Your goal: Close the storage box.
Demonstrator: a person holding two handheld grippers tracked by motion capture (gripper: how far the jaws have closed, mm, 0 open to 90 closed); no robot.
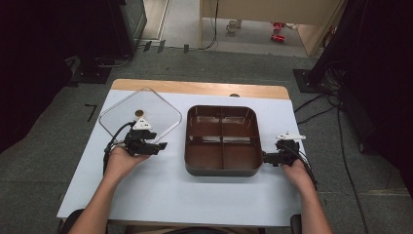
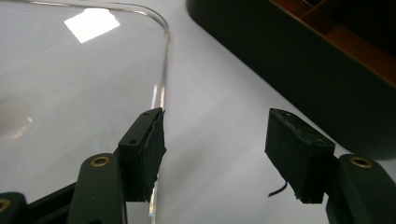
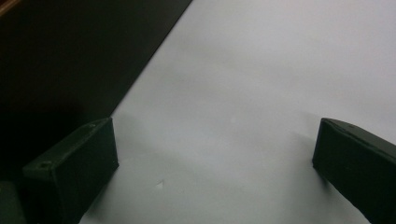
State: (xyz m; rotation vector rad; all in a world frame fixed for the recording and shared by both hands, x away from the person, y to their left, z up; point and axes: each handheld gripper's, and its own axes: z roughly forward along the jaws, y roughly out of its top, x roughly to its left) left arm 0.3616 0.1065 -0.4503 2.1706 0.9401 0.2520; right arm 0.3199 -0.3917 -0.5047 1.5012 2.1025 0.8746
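Note:
A clear square lid point(image 1: 122, 109) with rounded corners lies on the white table at the left. My left gripper point(image 1: 161, 146) hovers at its near right edge. In the left gripper view the lid point(image 2: 84, 79) has its rim running along the inner face of one pad point(image 2: 156, 140), and the other pad stands well apart over bare table, so the left gripper point(image 2: 217, 116) is open. A brown four-compartment tray point(image 1: 221, 108) sits mid-table. My right gripper point(image 1: 266, 158) rests open by its near right corner. In the right gripper view point(image 3: 215, 123) the tray's dark wall point(image 3: 70, 56) is at the left.
The white table top point(image 1: 160, 195) has a wooden strip point(image 1: 195, 87) along its far edge. A small brown round spot point(image 1: 139, 112) shows at the lid. Dark stands and cables point(image 1: 321, 105) lie on the grey floor around the table.

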